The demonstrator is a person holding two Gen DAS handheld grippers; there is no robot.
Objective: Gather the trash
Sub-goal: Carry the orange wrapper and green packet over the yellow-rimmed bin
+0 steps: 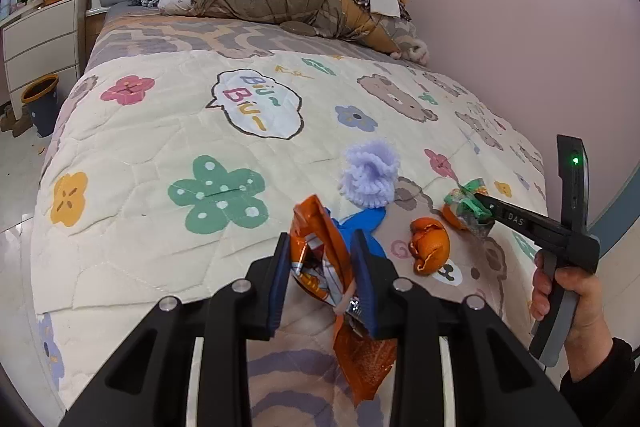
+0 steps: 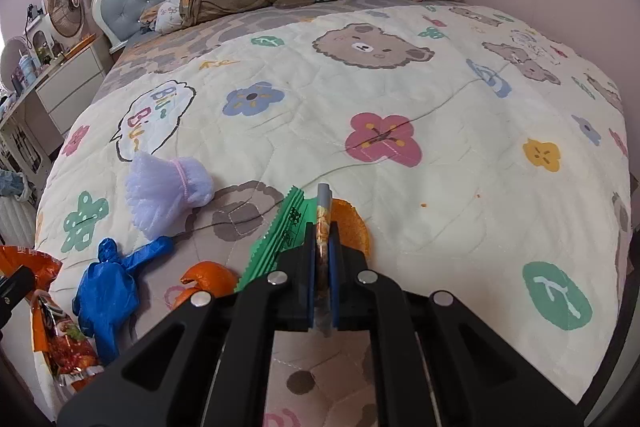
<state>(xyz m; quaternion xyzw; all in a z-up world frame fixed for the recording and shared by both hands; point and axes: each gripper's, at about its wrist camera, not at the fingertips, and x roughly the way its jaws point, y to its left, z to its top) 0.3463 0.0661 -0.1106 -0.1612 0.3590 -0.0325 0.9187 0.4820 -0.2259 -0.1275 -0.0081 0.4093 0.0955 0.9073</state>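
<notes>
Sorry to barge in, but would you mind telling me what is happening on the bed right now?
A person is clearing trash off the bed quilt with a handheld gripper in each hand. The left gripper is shut on an orange snack bag. The right gripper is shut on a green-edged clear wrapper. Orange peel, a blue plastic bag and a lilac foam net lie loose on the quilt.

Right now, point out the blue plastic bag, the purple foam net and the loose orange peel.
blue plastic bag [image 2: 106, 287]: right wrist view, middle of the crumpled body.
purple foam net [image 1: 368, 175]: left wrist view, centre of the frilled end.
orange peel [image 1: 430, 245]: left wrist view, middle of the curled rind.
</notes>
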